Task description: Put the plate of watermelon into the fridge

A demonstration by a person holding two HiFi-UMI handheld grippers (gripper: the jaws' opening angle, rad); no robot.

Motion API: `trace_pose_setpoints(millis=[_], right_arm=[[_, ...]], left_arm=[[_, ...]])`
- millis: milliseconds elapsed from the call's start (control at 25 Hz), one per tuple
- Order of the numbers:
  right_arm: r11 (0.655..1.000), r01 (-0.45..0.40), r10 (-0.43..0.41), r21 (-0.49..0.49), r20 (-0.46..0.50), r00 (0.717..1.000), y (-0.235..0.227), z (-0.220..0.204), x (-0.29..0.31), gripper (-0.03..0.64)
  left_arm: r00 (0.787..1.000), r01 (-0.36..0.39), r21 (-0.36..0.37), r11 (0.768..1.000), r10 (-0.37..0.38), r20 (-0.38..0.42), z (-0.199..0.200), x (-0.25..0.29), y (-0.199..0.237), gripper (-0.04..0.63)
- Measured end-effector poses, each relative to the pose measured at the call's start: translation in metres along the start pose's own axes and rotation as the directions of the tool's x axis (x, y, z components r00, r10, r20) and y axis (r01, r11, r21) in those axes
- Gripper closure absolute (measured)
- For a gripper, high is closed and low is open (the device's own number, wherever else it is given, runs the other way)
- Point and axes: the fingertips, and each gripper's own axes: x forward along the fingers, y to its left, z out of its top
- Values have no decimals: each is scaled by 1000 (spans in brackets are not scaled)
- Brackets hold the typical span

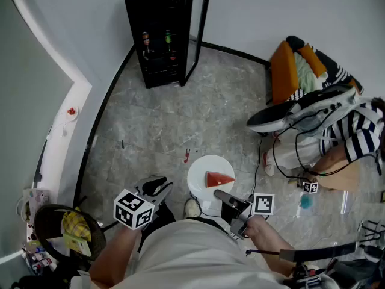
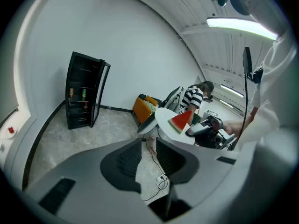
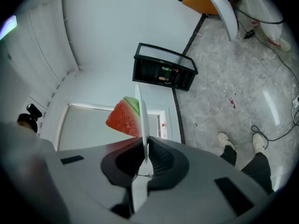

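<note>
A white plate (image 1: 201, 172) carries a red watermelon wedge (image 1: 218, 179), held in the air over the marble floor. My right gripper (image 1: 225, 197) is shut on the plate's near rim. In the right gripper view the plate (image 3: 142, 118) stands edge-on between the jaws, with the wedge (image 3: 124, 119) on its left face. My left gripper (image 1: 160, 186) hangs just left of the plate, open, with nothing between its pads (image 2: 128, 160). The black fridge (image 1: 157, 35) stands by the far wall with its glass door (image 1: 200, 29) swung open and bottles on a shelf.
A person in a striped shirt (image 1: 356, 134) sits at the right, beside an orange seat (image 1: 285, 71) and a white-and-black board (image 1: 301, 109). Cables trail on the floor (image 1: 267, 158). A white ledge (image 1: 63, 125) runs along the left wall. A round black stand (image 1: 60, 229) is at the bottom left.
</note>
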Motion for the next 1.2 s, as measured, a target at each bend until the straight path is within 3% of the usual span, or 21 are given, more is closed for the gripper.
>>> trace_pose_setpoints(millis=[320,440,680,800,960,1200], right_arm=[[999,-26,26,23,-26,999,6,22,-14,589],[999,-34,34,19,-18,999,4,27,-19,589],[999,-21,20,-43,-32,999,7,-14,-37,589],[997,2,-6,-76,-53,999,5,-6,-35,589],[999,-2,0,-33,-46,999,1,9,-24,589],[999,1,-3,-35,-35,999,-4,37,10,591]], left_arm=[[999,-12,-17,1000,11,-52,0,17,-21,581],[999,3,-7,1000,-3,-47,6,24,-24,583],[1000,8,34,999,-7,-21,-9,2,-53,583],[1000,0,22,1000,0,-25,-9,4,-57,583],[1000,-2,11,1000,2,-29,-6,7,-53,583],[1000,0,16,1000,1,-20,10,13,-20,583]])
